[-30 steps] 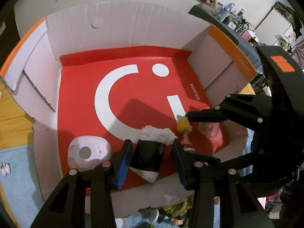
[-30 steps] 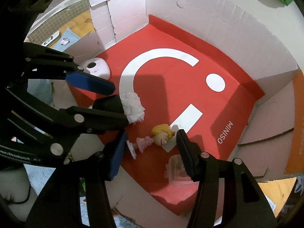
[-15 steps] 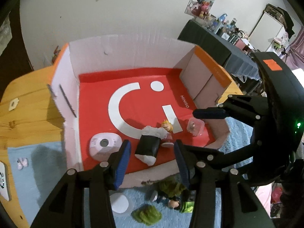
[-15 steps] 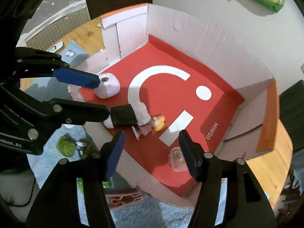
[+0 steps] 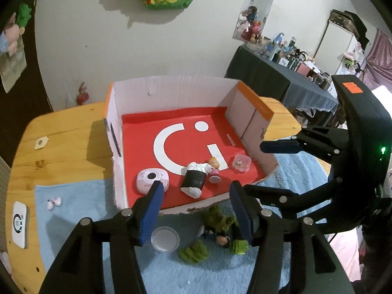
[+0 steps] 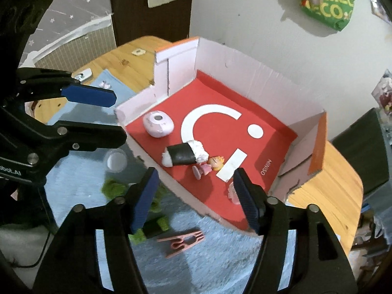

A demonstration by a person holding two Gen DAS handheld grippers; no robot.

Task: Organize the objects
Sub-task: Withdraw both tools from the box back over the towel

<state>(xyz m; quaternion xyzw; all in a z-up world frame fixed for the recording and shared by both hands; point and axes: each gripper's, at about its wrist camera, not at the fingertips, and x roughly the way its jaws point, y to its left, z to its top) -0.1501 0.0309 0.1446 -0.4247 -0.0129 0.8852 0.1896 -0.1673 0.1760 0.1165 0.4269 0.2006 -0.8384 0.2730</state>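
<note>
The box (image 5: 171,93) holds four toys; our left gripper (image 5: 196,210) and right gripper (image 6: 196,201) just spread apart, empty, green toys (image 5: 215,223) wait at 6 o'clock.

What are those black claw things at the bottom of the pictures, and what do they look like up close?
They are two handheld grippers. The left gripper and right gripper look alike: black angular plastic arms joined by round silver pins, each ending in two fingers faced with ribbed blue pads. Seen from the left, the right one's bulky black body carries an orange sticker and a small green light.
</note>
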